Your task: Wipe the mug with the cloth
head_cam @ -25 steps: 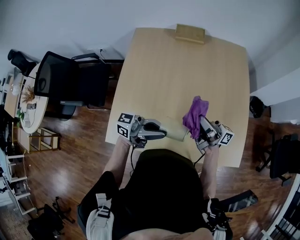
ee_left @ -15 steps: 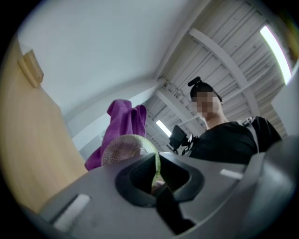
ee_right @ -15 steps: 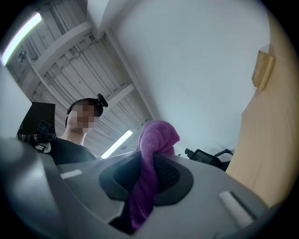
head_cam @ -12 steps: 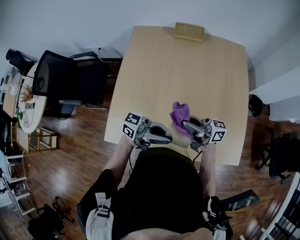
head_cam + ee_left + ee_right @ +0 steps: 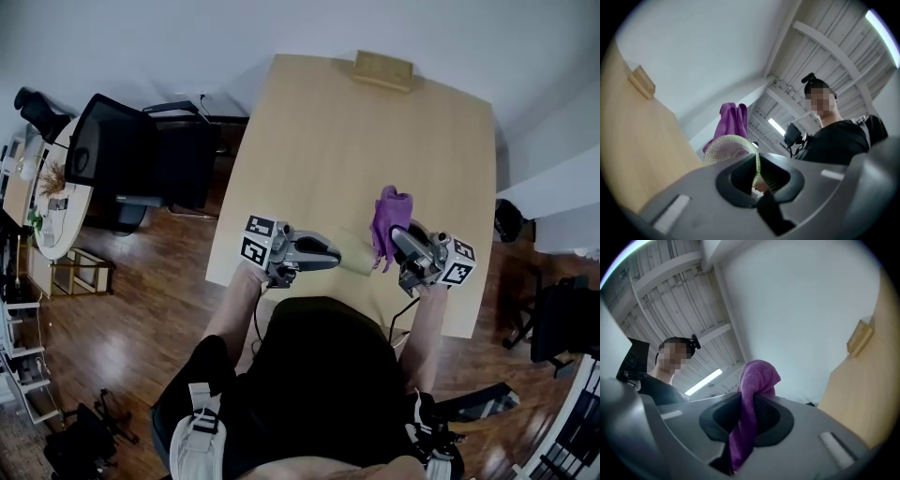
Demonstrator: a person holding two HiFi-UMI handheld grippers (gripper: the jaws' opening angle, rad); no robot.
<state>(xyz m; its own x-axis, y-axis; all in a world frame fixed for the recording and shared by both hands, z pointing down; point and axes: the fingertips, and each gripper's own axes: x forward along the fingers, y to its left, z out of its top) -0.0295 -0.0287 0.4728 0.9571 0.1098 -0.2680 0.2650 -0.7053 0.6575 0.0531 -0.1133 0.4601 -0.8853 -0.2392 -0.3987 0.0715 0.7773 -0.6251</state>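
Pale wood table (image 5: pixel 356 141) w/ small wooden block (image 5: pixel 382 69) at its far edge. Black office chair (image 5: pixel 141 159) left of table. Dark wood floor (image 5: pixel 122 347) around it, white wall (image 5: pixel 281 28) beyond.

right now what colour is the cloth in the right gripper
Purple cloth, clearest in the right gripper view.

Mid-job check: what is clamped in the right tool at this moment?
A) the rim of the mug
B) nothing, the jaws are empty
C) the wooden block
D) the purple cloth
D: in the right gripper view, the right tool has its jaws closed on the purple cloth, which bunches up above them and hangs down below.
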